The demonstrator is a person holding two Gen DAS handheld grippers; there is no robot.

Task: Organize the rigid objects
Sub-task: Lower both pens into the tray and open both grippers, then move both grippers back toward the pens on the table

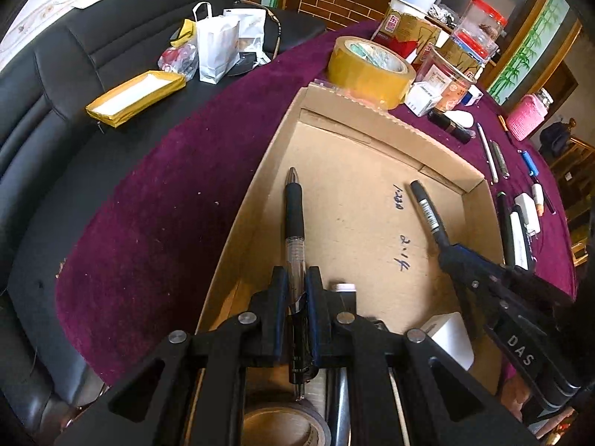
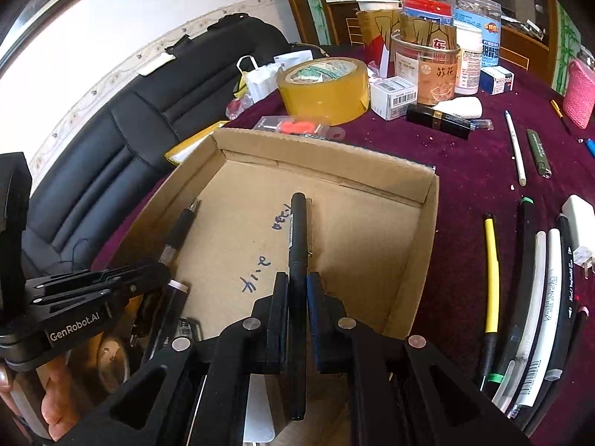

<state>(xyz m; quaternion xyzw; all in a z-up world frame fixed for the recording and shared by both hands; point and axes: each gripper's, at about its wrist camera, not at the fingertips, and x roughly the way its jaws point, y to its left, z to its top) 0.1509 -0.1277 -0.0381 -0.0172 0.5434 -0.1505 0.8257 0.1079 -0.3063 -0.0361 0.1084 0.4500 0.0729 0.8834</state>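
My left gripper [image 1: 296, 290] is pinching a clear-barrelled pen [image 1: 295, 223], its black grip and tip pointing straight ahead over the cardboard tray [image 1: 260, 193]. My right gripper [image 2: 297, 293] is clamped on a black marker [image 2: 297, 245], also sticking forward above the tray floor. Just below my left gripper sits a tape roll [image 1: 282, 423], and to its right a white block [image 1: 452, 338]. To the right of my right gripper, more pens [image 2: 491, 271] lie on the purple bench [image 2: 465, 171]. Far ahead, beyond the tray wall, stands the yellow tape roll [image 2: 323, 89].
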